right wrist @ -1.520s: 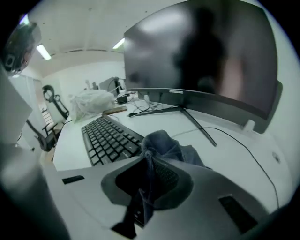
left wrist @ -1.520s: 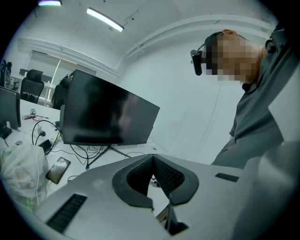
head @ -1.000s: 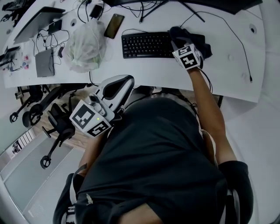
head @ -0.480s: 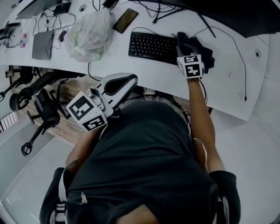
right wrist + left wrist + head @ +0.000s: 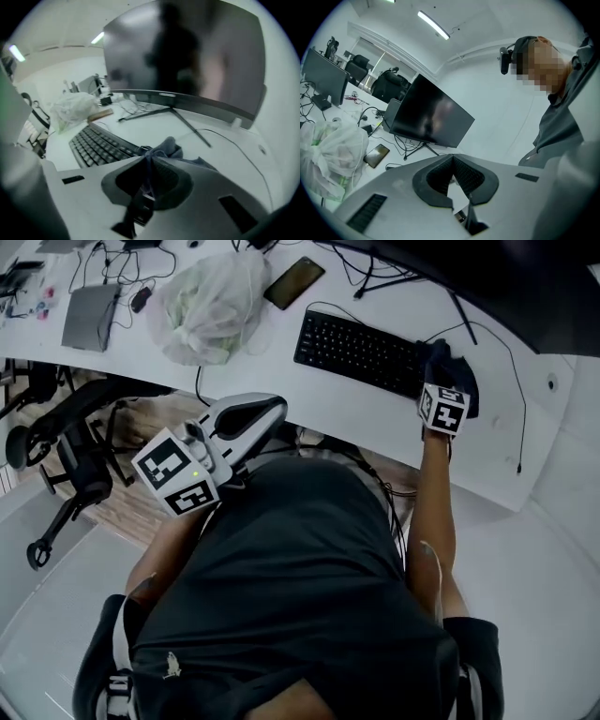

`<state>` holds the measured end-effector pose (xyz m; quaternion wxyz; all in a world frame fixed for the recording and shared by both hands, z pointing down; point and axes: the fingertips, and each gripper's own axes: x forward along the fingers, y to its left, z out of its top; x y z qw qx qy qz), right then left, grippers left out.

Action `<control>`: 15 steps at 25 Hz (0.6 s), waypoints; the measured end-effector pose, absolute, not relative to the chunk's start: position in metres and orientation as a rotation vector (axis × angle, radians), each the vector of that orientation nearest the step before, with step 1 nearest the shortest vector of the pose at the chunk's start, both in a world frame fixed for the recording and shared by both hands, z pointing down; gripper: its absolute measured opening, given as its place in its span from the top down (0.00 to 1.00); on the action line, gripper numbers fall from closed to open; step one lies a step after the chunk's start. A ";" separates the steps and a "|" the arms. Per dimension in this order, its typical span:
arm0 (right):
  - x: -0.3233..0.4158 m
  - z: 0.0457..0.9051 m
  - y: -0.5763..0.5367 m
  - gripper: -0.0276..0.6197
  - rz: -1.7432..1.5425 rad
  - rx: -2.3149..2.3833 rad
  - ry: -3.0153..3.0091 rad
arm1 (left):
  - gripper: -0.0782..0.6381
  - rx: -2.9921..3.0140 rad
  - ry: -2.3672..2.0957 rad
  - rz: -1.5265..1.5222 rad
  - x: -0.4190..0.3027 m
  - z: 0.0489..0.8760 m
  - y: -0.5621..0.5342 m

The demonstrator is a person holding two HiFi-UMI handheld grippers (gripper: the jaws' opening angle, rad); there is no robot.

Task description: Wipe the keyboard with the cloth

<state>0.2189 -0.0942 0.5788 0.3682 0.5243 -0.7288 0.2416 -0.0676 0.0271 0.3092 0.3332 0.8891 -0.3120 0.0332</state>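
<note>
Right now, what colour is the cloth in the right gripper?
Dark blue-grey, plain. The cloth shows best in the right gripper view, pinched in the right gripper.

The keyboard [image 5: 361,352] is black, the cloth [image 5: 441,359] dark (bluish), the desk [image 5: 356,416] white.
</note>
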 end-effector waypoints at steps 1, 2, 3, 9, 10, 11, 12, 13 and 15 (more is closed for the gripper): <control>0.178 0.580 -0.096 0.89 0.608 1.258 -1.953 | 0.88 2.322 -0.806 0.090 -0.071 0.310 0.026; 0.142 0.583 -0.097 0.89 0.591 1.169 -2.013 | 0.88 2.329 -0.792 0.100 -0.073 0.310 0.026; 0.117 0.588 -0.098 0.89 0.575 1.104 -2.040 | 0.88 2.342 -0.777 0.115 -0.075 0.309 0.025; 0.208 0.602 -0.089 0.89 0.651 1.339 -1.790 | 0.88 2.358 -0.760 0.149 -0.104 0.308 0.020; 0.237 0.600 -0.084 0.89 0.660 1.409 -1.704 | 0.88 2.351 -0.759 0.140 -0.109 0.309 0.017; 0.256 0.598 -0.080 0.89 0.677 1.466 -1.642 | 0.88 2.347 -0.759 0.133 -0.114 0.309 0.015; 0.260 0.596 -0.078 0.89 0.695 1.502 -1.627 | 0.88 2.345 -0.758 0.130 -0.119 0.310 0.014; 0.249 0.594 -0.079 0.89 0.709 1.506 -1.664 | 0.88 2.345 -0.755 0.130 -0.122 0.311 0.013; 0.188 0.590 -0.085 0.89 0.702 1.398 -1.830 | 0.88 2.349 -0.734 0.141 -0.124 0.312 0.012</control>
